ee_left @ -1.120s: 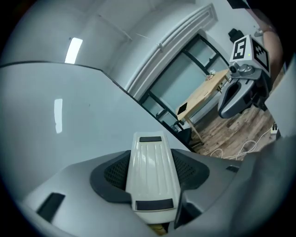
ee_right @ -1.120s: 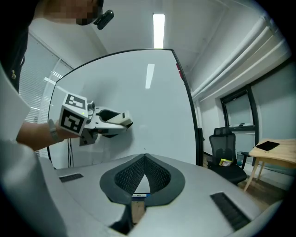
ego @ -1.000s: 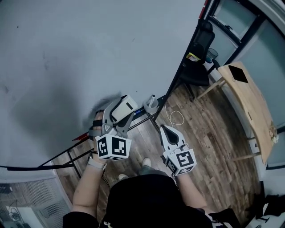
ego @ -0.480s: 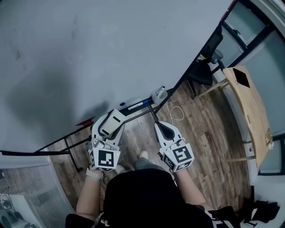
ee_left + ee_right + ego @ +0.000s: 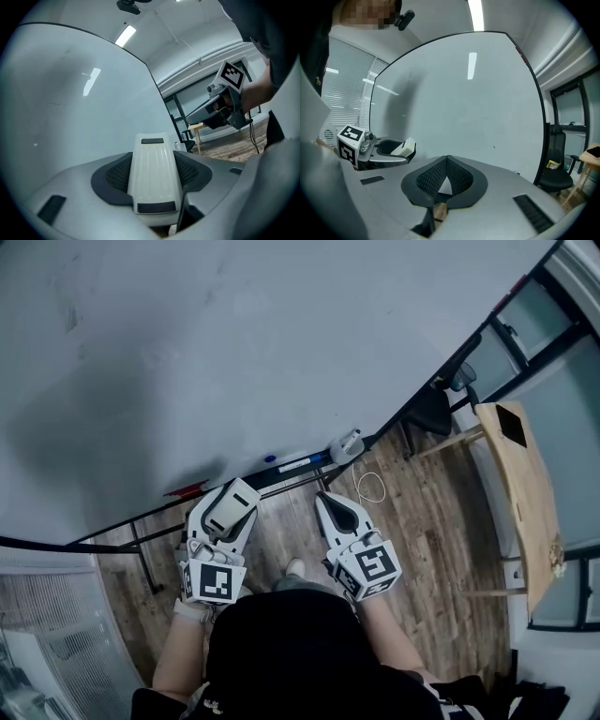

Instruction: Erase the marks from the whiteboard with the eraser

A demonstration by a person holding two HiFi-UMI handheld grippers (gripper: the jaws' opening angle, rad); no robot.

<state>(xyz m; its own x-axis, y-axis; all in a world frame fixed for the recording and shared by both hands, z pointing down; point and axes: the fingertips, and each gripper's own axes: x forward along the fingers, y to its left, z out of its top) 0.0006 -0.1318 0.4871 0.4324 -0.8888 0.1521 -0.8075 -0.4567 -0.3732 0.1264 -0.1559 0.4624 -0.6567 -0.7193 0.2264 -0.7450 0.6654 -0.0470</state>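
Your left claw [image 5: 223, 517] is pinching the eraser [image 5: 153, 180] across its sides, held low and off the whiteboard [image 5: 234, 352], just below the tray [image 5: 246, 487] on the board's lower edge, where a blue marker [image 5: 292, 464] lies. Your right claw [image 5: 334, 509] hangs beside it with its jaws pressed together on nothing.

The eraser is in hand but no stroke is under way, so you look to be between passes or nearly done. The board reads almost clean. There is a faint smudge [image 5: 70, 320] towards its upper left corner, though it is too slight to be sure of. If it is a mark, lift the eraser there, set its felt face flat against the board and wipe.
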